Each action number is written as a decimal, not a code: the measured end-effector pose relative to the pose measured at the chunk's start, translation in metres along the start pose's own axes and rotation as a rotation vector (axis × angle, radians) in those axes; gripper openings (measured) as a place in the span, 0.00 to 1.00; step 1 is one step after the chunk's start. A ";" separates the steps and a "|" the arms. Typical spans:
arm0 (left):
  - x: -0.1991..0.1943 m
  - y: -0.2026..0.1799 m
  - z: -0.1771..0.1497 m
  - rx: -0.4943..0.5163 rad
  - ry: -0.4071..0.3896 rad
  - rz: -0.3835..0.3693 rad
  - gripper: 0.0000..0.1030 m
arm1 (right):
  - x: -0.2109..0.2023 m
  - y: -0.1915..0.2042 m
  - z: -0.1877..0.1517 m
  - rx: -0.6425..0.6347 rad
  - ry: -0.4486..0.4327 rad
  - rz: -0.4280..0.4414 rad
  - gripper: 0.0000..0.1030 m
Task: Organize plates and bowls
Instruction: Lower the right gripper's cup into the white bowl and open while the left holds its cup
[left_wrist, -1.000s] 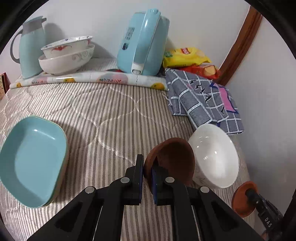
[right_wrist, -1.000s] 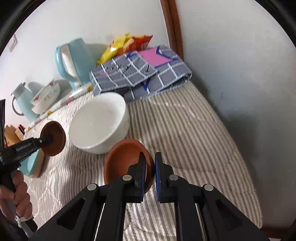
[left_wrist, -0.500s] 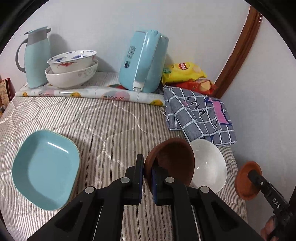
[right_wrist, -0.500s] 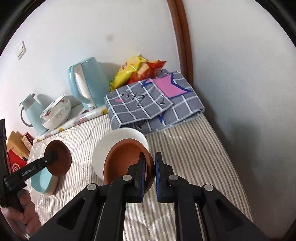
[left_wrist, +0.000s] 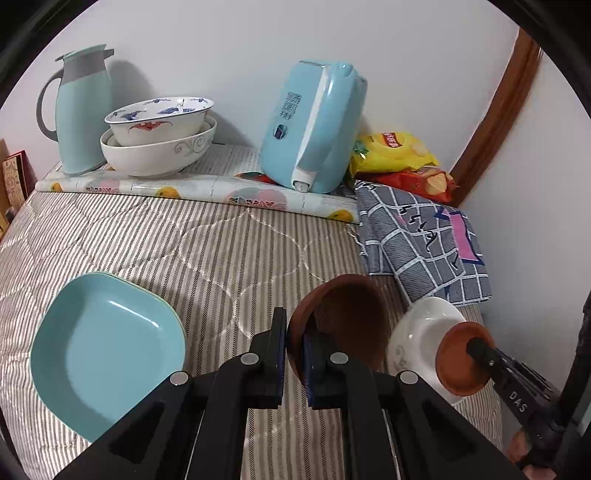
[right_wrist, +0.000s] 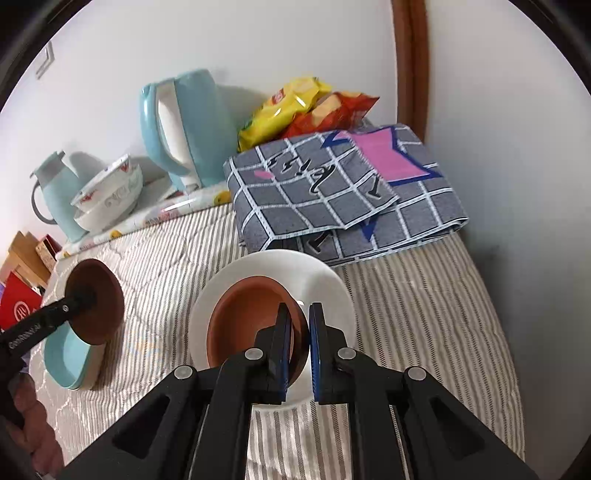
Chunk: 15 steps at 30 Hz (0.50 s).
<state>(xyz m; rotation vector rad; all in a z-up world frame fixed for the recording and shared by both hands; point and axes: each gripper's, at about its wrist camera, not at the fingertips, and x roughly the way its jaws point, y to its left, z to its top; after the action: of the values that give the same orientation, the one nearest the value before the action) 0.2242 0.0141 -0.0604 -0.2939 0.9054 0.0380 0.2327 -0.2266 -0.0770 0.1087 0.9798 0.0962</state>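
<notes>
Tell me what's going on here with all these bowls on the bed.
A person is tidying dishes with two handheld grippers. The right gripper is shut on the rim of a small brown clay bowl, holding it over the plain white bowl on the striped bedcover, apparently to nest it. The left gripper is shut on a second brown clay bowl, held tilted. A pale blue square plate lies to the left.

Both views bright w/ soft, even light; pics sharp, no motion blur. Strong fisheye bend + black vignette at corners, door frame (left_wrist: 491, 122) curves. Soft shadows on wall behind kettle (right_wrist: 184, 125) & jug (left_wrist: 81, 110); small glare streaks on teal plate (left_wrist: 107, 350) & white bowl (right_wrist: 325, 277)
</notes>
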 end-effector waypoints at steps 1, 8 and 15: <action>0.002 0.002 0.001 -0.003 0.001 0.000 0.08 | 0.004 0.001 0.000 -0.003 0.005 -0.005 0.09; 0.012 0.005 0.005 -0.002 0.007 0.009 0.08 | 0.030 0.004 0.001 -0.018 0.056 -0.028 0.09; 0.019 0.001 0.007 0.002 0.016 -0.009 0.08 | 0.044 0.002 0.003 -0.007 0.081 -0.028 0.09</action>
<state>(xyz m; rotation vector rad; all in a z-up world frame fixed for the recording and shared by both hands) 0.2414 0.0154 -0.0719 -0.2965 0.9197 0.0262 0.2589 -0.2188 -0.1112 0.0856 1.0614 0.0787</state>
